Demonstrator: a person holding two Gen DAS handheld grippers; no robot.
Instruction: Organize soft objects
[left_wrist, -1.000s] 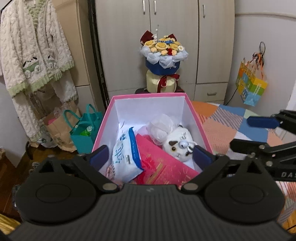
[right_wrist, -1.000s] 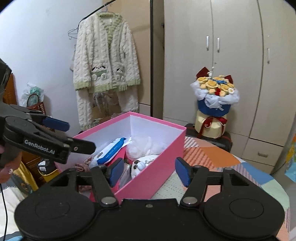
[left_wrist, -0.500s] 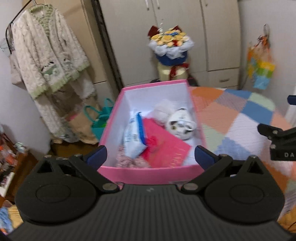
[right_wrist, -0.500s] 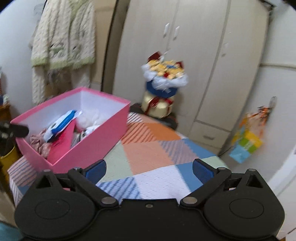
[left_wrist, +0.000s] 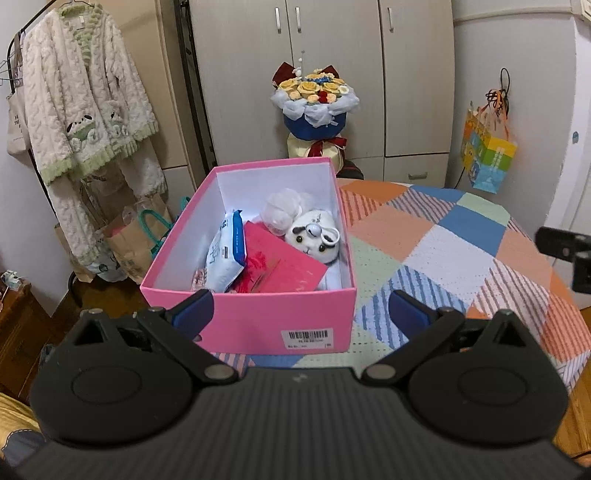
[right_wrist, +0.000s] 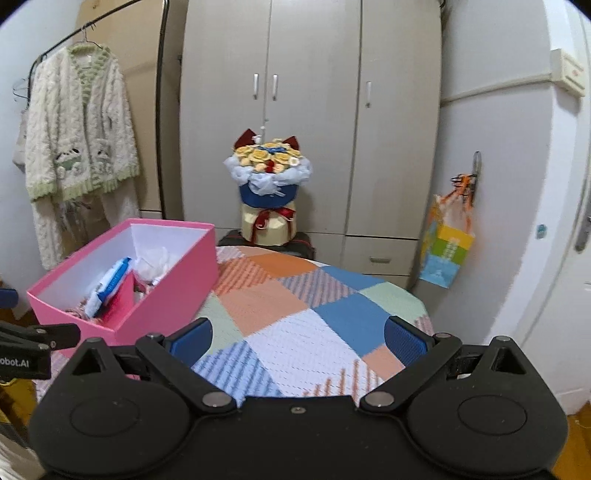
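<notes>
I see one pink box (left_wrist: 258, 317) on the patchwork cloth (right_wrist: 295, 325), holding one plush toy (left_wrist: 317, 240), one wipes pack (left_wrist: 227, 258) and one red envelope (left_wrist: 280, 269). My left gripper (left_wrist: 301, 312) spreads empty just before it; my right gripper (right_wrist: 297, 334) spreads empty beside it

I see round counter (right_wrist: 295, 332) under patchwork cloth (left_wrist: 443, 251) of orange, blue, green, white patches. Pink box (left_wrist: 258, 321) sits on cloth at counter's left edge, barcode label facing me.

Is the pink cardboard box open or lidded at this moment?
Open. The pink cardboard box has no lid; a white plush toy, wipes packet and red envelope show inside.
</notes>
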